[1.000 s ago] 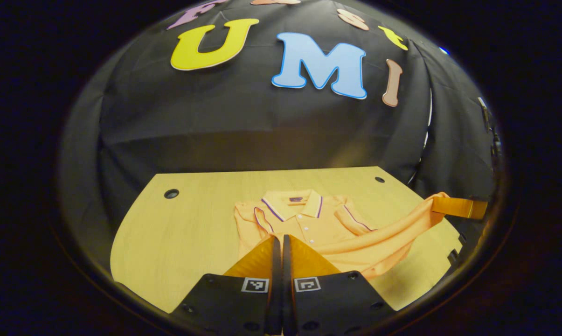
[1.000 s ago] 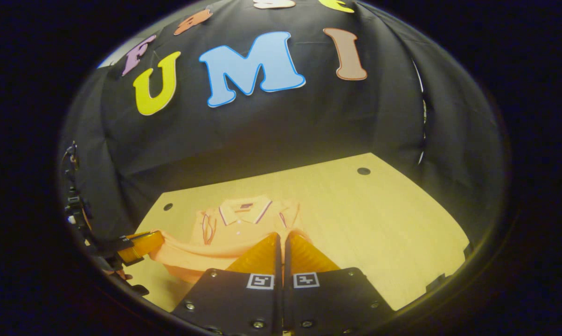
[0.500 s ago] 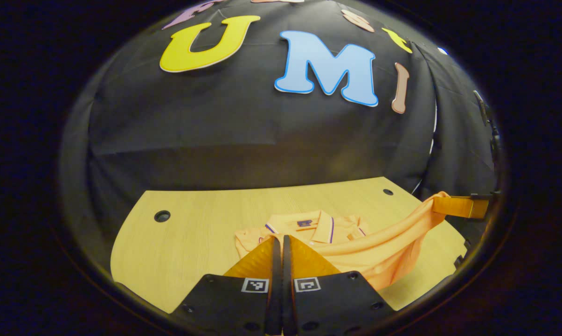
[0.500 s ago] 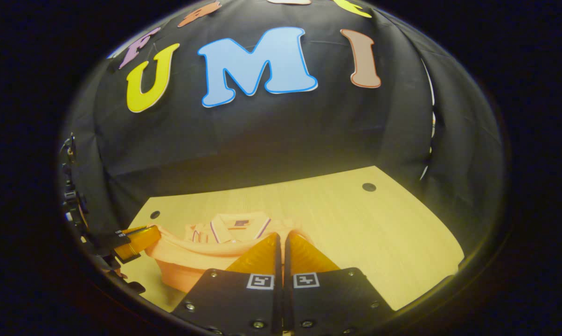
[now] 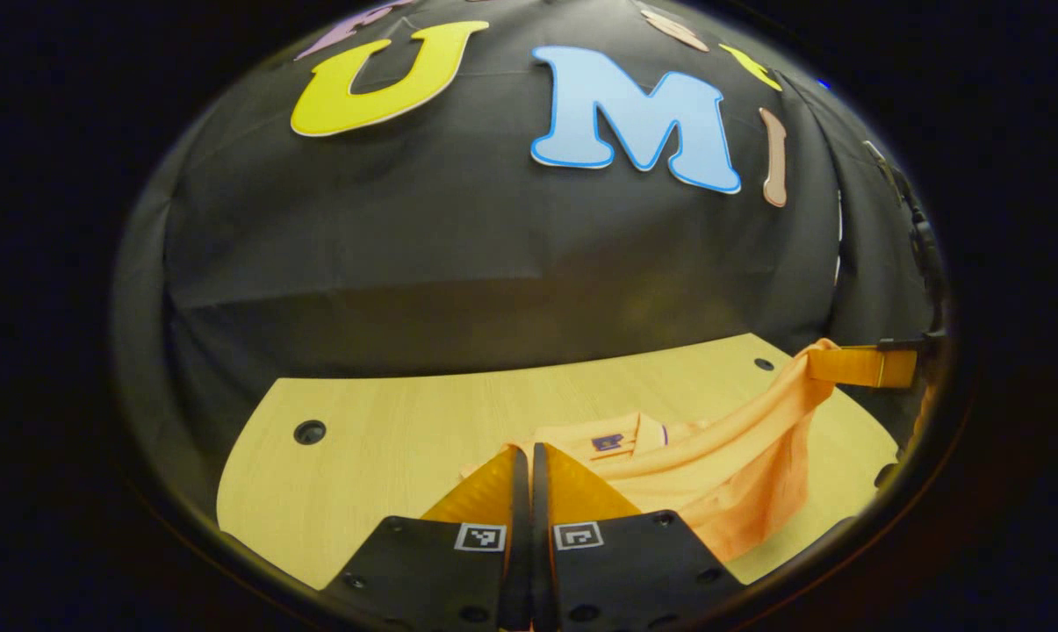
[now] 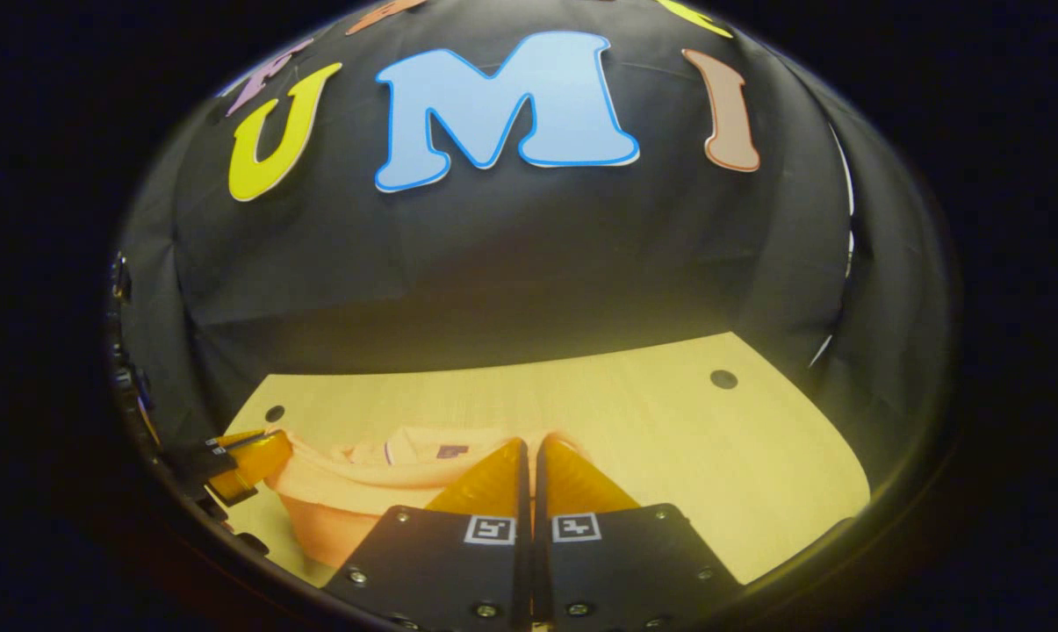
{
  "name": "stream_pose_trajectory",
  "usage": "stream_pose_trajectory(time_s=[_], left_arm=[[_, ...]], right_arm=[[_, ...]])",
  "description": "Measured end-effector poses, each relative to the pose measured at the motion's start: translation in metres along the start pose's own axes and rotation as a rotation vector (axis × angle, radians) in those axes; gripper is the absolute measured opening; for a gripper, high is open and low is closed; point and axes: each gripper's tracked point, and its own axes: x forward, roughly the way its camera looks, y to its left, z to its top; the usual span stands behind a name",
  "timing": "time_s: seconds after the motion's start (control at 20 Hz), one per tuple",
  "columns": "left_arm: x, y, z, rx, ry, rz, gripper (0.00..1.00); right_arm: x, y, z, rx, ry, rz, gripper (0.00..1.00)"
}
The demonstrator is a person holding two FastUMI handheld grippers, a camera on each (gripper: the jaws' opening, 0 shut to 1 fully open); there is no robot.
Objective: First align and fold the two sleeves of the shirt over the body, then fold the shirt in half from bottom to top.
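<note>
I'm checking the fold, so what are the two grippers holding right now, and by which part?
Both grip the orange shirt by its bottom hem: the left gripper at one corner, the right gripper at the other, hem lifted off the table.

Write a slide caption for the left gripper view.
Both grippers, left and right, carry the shirt's lifted hem toward its collar over the table.

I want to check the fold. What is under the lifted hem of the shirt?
Under the raised hem lies the shirt body, with collar showing beyond on the table. The sleeves are covered.
</note>
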Motion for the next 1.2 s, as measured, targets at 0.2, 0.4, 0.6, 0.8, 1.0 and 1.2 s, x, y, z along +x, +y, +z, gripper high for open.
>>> stream_pose_trajectory(time_s=[0.2, 0.4, 0.6, 0.8, 1.0, 1.2], left_arm=[[0.022, 0.008, -0.003, 0.008, -0.016, 0.026, 0.06], [0.041, 0.008, -0.016, 0.012, 0.003, 0.029, 0.06], [0.06, 0.013, -0.028, 0.023, 0.016, 0.03, 0.06], [0.07, 0.016, -0.038, 0.026, 0.031, 0.025, 0.06], [0.073, 0.019, -0.044, 0.029, 0.046, 0.027, 0.06], [0.071, 0.016, -0.048, 0.012, 0.063, 0.014, 0.11]], right_arm=[[0.035, -0.004, 0.0, -0.007, 0.026, -0.009, 0.01], [0.056, -0.01, -0.016, -0.031, 0.061, -0.028, 0.01], [0.077, -0.013, -0.032, -0.042, 0.097, -0.052, 0.01], [0.088, -0.014, -0.053, -0.068, 0.146, -0.066, 0.01], [0.092, -0.015, -0.06, -0.089, 0.171, -0.078, 0.04], [0.089, -0.016, -0.061, -0.095, 0.18, -0.091, 0.05]])
